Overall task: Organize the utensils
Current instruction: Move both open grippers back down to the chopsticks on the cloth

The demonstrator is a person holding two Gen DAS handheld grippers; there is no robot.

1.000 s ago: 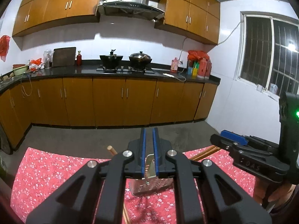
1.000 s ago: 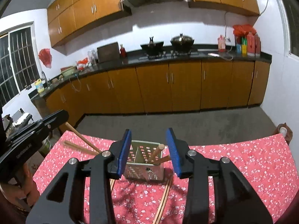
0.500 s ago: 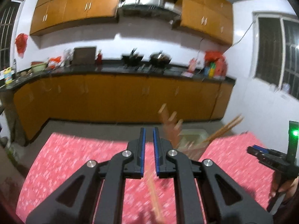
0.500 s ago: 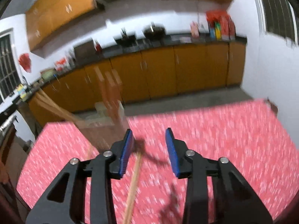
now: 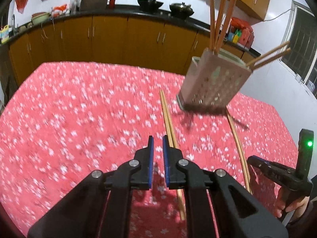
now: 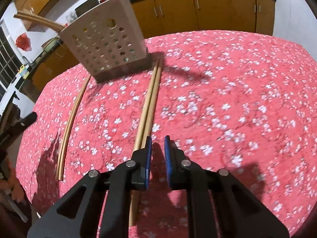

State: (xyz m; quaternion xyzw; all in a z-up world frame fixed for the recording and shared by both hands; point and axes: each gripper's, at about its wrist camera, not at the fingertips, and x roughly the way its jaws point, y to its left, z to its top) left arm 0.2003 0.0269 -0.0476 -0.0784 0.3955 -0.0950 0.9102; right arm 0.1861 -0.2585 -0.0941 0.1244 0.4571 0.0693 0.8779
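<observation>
holder near table edge, chopsticks beside

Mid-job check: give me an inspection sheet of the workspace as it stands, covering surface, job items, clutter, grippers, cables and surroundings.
Surface: red floral tablecloth, motion-blurred in places.
Job's things: perforated utensil holder stands on the cloth with chopsticks sticking out of its top; chopstick pair lies flat just left of it; a second loose pair lies on the holder's other side.
Clutter: nothing seen on the cloth.
Grippers: left gripper narrowly parted, empty, beside the nearer pair; right gripper narrowly parted, empty.
Cables: a white wire on the far wall.
Surroundings: kitchen counter with pots, orange cabinets, barred window.
</observation>
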